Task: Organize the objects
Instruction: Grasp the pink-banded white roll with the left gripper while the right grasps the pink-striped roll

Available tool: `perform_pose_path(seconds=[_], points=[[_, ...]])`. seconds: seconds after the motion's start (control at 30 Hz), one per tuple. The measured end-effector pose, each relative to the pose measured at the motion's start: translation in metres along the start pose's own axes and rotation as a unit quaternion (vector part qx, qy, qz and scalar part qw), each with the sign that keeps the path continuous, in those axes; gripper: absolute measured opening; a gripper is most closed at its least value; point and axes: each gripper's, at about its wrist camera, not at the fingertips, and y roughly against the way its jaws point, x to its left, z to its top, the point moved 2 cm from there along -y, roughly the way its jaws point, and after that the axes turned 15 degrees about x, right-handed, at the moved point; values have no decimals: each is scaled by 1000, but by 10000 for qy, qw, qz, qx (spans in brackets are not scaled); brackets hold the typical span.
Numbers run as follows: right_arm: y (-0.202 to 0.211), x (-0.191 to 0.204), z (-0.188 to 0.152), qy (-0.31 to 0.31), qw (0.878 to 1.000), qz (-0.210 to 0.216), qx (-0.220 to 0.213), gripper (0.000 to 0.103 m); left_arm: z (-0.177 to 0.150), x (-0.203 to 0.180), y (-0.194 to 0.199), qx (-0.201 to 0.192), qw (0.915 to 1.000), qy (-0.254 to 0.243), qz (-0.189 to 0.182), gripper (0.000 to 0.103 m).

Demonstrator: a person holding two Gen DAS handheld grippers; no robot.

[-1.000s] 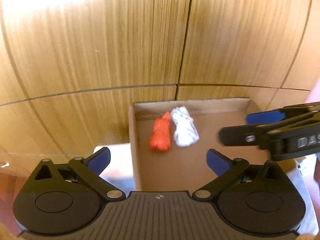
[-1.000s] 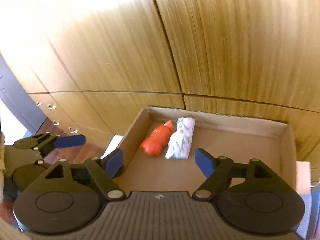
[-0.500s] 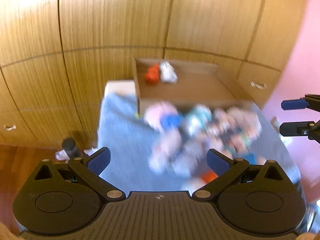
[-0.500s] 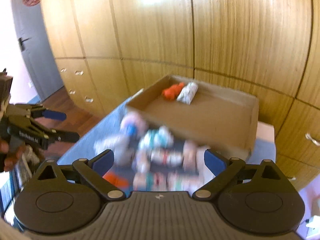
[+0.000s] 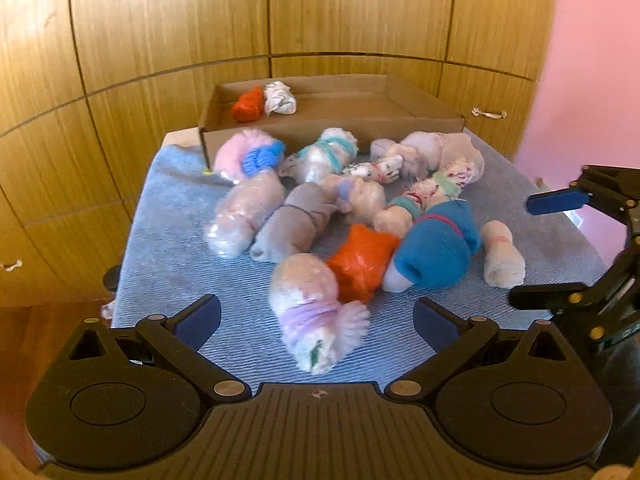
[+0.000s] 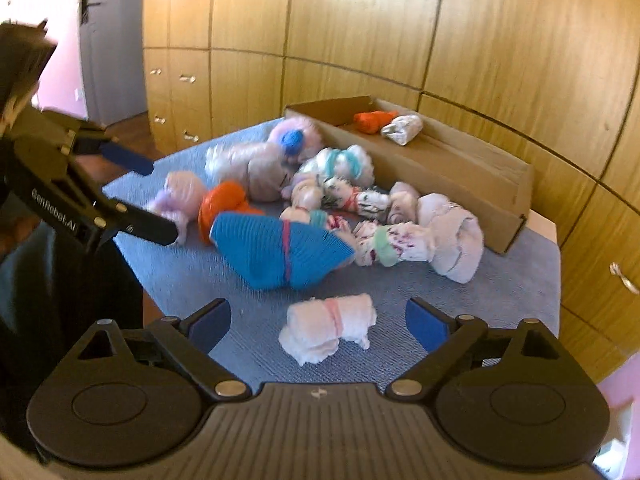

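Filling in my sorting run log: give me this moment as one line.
cardboard box: orange roll, white roll | blue cloth: pile | left gripper: open, empty | right gripper: closing, empty, over pale pink roll

The sock pile (image 5: 344,208) is motion-blurred; the picture edge crops the cardboard box's (image 6: 516,200) right side.

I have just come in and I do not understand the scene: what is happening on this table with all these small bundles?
A person is sorting rolled sock bundles into a cardboard box. Two are already inside: an orange roll and a white roll. The rest lie in a pile on the blue cloth. The left hand-held gripper is open over a pink-purple bundle. The right hand-held gripper holds nothing; its jaws are closing slightly, with a pale pink roll lying between them.
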Motion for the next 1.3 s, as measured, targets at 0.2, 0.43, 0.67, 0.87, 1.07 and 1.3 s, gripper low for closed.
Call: perform_pose_path(seconds=[0.2, 0.43, 0.67, 0.87, 1.07, 1.3], points=[[-14, -4, -5, 72, 9996, 272, -76, 85, 2, -2, -11, 32, 9999, -79, 97, 102], [-24, -14, -9, 237, 9985, 493, 0, 70, 0, 5, -18, 84, 9999, 22, -69, 84], [-23, -23, -12, 78, 9968, 791, -64, 52, -1, 3, -22, 108, 9999, 2, -101, 56], [-21, -33, -13, -50, 9965, 832, -47, 45, 4, 9, -22, 131, 9999, -57, -88, 52], [-14, -44, -13, -175, 9970, 758, -35, 45, 10, 16, -19, 90, 9999, -67, -13, 52], [-4, -57, -10, -203, 9983, 551, -44, 45, 9, 25, -16, 139, 9999, -39, -17, 52]])
